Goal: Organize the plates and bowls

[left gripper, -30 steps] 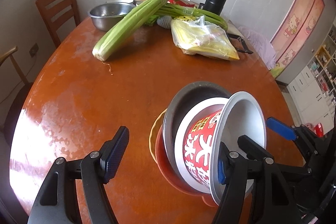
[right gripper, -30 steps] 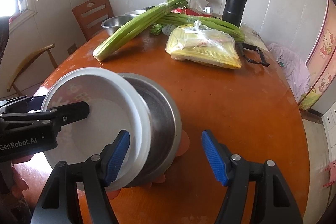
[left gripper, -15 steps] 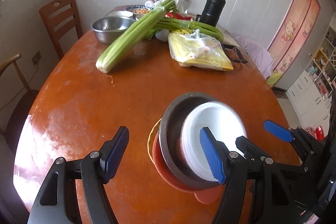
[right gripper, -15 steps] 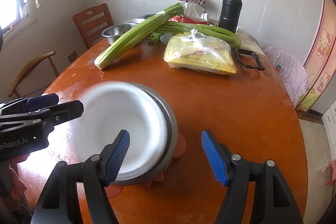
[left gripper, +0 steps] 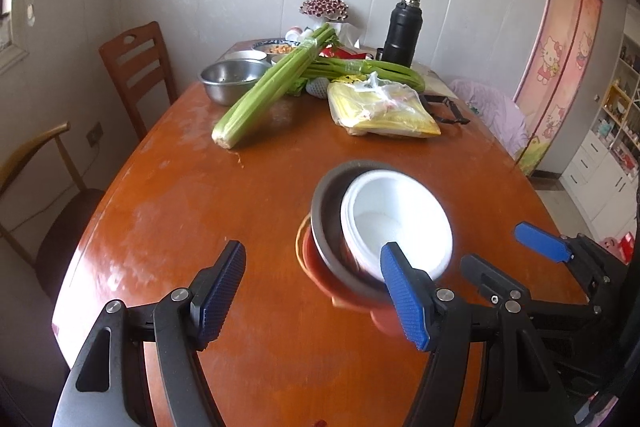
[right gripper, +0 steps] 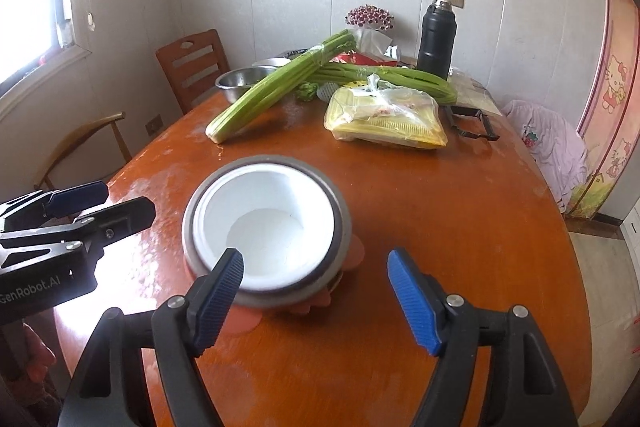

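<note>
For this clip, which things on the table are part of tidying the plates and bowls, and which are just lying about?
Part of the job:
white bowl
grey metal bowl it sits in
orange plate under both
left claw and right claw, both open

Lying about:
celery
yellow bag
black flask
steel basin

A white bowl [right gripper: 264,227] sits upright, nested in a grey metal bowl [right gripper: 340,203] atop an orange plate [right gripper: 356,253].
</note>
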Action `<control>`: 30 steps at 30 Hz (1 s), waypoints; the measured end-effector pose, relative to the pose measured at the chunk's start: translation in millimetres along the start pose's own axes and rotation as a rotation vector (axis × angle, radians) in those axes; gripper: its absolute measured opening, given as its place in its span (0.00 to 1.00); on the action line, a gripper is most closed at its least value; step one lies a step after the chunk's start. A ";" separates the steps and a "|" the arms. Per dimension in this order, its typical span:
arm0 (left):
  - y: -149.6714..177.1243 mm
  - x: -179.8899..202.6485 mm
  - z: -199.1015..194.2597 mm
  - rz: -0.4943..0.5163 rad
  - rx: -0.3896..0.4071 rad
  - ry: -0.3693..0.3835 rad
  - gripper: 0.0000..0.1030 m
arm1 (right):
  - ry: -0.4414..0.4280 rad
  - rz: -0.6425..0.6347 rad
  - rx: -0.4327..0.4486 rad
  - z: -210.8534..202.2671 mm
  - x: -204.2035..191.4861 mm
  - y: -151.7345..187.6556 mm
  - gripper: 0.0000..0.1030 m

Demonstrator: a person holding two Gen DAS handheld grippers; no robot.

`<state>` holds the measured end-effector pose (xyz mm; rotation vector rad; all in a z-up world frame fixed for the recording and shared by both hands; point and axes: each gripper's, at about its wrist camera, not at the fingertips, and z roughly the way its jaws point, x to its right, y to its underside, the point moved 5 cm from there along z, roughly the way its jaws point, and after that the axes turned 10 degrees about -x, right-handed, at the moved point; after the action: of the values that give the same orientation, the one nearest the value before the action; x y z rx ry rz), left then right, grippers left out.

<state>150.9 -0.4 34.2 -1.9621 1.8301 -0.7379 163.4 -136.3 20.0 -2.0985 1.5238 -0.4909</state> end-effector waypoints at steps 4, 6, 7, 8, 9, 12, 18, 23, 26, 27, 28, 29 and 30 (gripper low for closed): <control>23.4 0.1 -5.7 -0.011 0.010 -0.019 0.69 | 0.000 0.007 0.023 -9.5 -0.3 17.7 0.74; 34.9 0.7 -6.1 -0.012 0.004 -0.020 0.69 | 0.004 0.011 0.029 -13.0 0.1 26.9 0.74; 40.6 1.2 -6.8 -0.010 0.003 -0.025 0.69 | 0.003 0.013 0.035 -15.1 0.4 31.3 0.75; 46.9 1.6 -8.1 -0.009 0.007 -0.032 0.69 | 0.005 0.015 0.041 -17.0 0.5 34.8 0.75; 51.6 2.2 -8.4 -0.007 0.012 -0.034 0.69 | 0.008 0.016 0.049 -19.5 0.6 38.9 0.75; 63.6 4.2 -7.6 -0.007 0.008 -0.034 0.69 | 0.006 0.013 0.075 -25.6 -1.1 49.7 0.79; 85.9 6.1 -0.4 -0.008 -0.014 -0.046 0.69 | 0.020 0.003 0.098 -31.1 -3.3 72.5 0.85; 98.0 10.6 7.0 0.006 -0.034 -0.044 0.69 | 0.028 0.015 0.078 -27.4 -1.2 86.2 0.85; 102.7 13.3 10.3 0.008 -0.041 -0.043 0.69 | 0.030 0.025 0.067 -25.0 1.7 92.7 0.85; 103.3 13.9 11.2 0.011 -0.043 -0.043 0.69 | 0.032 0.028 0.065 -24.2 2.5 94.9 0.85; 104.3 14.8 12.2 0.013 -0.045 -0.046 0.69 | 0.031 0.030 0.062 -23.7 2.9 96.5 0.85; 105.6 15.6 13.0 0.014 -0.044 -0.047 0.69 | 0.029 0.032 0.061 -23.2 3.7 98.0 0.85; 106.5 16.9 13.3 0.015 -0.045 -0.048 0.69 | 0.029 0.034 0.059 -22.3 4.7 99.3 0.85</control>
<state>73.5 -28.9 -36.5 -1.9741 1.8464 -0.6450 75.9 -169.8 -20.0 -2.0254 1.5401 -0.5498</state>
